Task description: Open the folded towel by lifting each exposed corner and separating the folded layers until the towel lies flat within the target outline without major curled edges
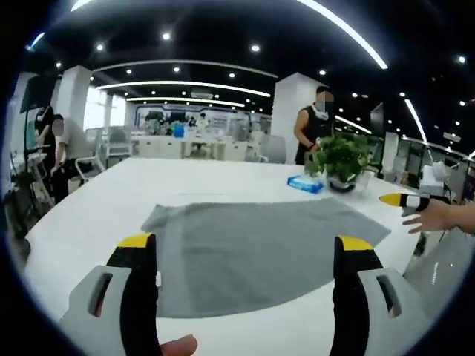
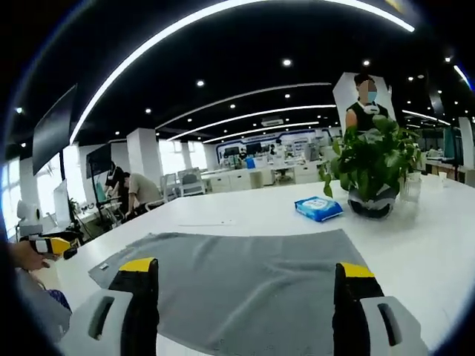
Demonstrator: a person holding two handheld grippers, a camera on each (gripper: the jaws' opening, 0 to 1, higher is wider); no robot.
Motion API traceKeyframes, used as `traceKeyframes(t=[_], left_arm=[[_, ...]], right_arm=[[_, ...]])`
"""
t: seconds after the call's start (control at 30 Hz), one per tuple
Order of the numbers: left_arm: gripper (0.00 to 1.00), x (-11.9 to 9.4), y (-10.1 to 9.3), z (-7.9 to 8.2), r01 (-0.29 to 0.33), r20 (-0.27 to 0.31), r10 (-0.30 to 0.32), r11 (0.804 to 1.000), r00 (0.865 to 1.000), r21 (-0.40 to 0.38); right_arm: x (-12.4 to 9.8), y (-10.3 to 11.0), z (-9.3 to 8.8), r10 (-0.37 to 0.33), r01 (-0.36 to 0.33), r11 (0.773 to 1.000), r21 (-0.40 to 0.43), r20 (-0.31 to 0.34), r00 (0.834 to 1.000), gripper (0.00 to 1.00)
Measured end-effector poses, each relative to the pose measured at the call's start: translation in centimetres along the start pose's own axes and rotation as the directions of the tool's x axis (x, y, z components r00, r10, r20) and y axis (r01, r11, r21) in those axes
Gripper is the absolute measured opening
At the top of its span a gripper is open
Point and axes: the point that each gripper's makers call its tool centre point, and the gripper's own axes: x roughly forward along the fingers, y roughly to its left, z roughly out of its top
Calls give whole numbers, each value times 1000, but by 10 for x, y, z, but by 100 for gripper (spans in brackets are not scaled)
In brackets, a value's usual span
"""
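Grey towel lies flat, long axis crosswise; both hand-held grippers agape.

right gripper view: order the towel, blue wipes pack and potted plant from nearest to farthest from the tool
1. Grey towel, spread on the table just beyond the right tool.
2. Blue wipes pack, past the towel, right of centre.
3. Potted plant, slightly beyond the pack, further right.

Bright ceiling strips and spotlights light evenly; fisheye bends edges, slight softness.

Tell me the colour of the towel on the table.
Plain grey, no pattern. The towel shows best in the right gripper view, spread on the white table.
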Motion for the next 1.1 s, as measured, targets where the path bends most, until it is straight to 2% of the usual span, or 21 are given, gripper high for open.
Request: traceKeyframes(t=[0.17,1.1], left_arm=[[99,0,0,-2,5,-10,-5,1000,1000,2],[97,-2,3,-2,-1,-11,1,1000,1000,-24]], right_arm=[[-2,0,4,-7,7,1000,2,16,1000,100],[-1,4,-3,-1,0,999,-34,-17,1000,100]])
